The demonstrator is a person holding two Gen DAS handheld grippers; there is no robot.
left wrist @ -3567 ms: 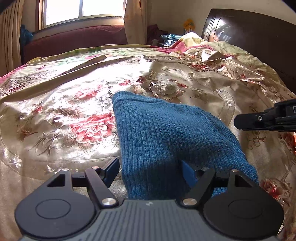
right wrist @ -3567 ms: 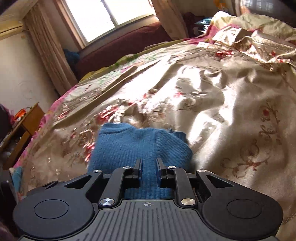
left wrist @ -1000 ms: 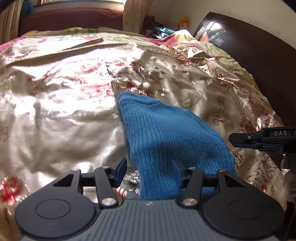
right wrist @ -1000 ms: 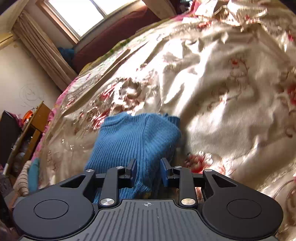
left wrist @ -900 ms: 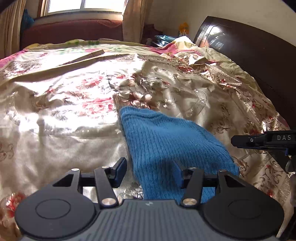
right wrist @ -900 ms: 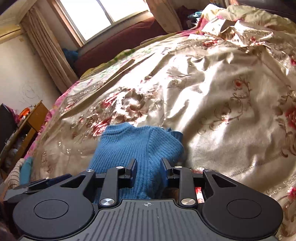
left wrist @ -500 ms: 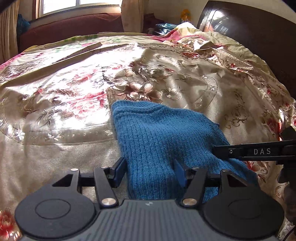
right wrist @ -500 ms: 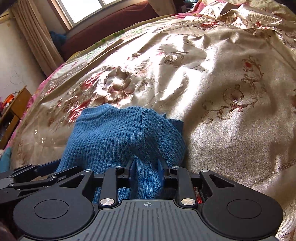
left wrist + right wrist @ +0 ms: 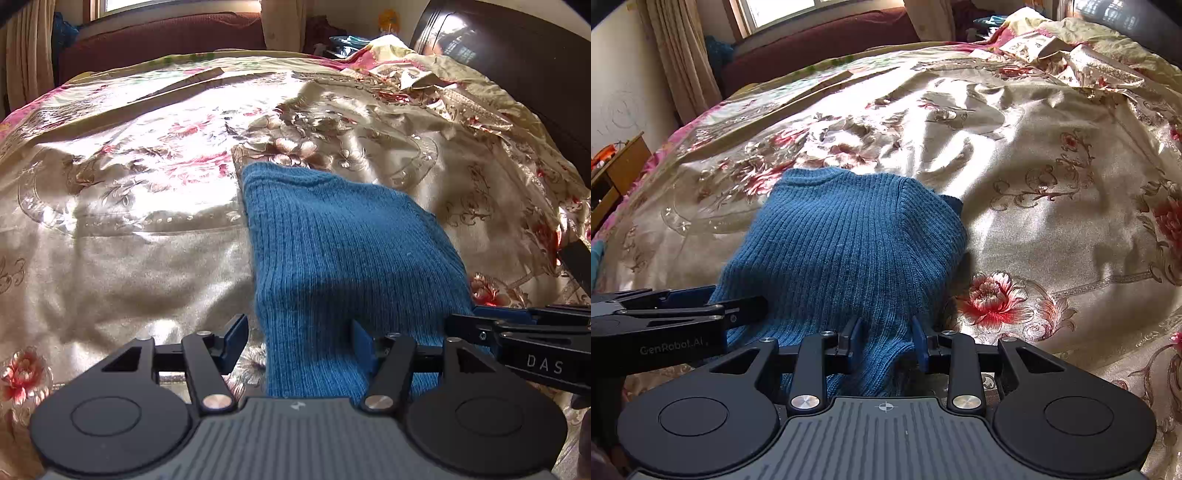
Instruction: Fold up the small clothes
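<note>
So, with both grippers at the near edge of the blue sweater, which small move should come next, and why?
Probably close the right gripper on the near hem of the blue knit sweater: its jaws stand apart with fabric bunched between them. The left gripper is open too, straddling the sweater's left edge.

right gripper (image 9: 882, 341) jaws have opened out since half a second ago, now spread wider around the near fold of the blue sweater (image 9: 846, 251), where before they pinched it tight. the left gripper (image 9: 297, 343) has slid in beside it, its jaws now straddling the sweater's near left edge. the sweater (image 9: 343, 258) has come back down flatter on the bedspread (image 9: 129, 221) after that lift.
</note>
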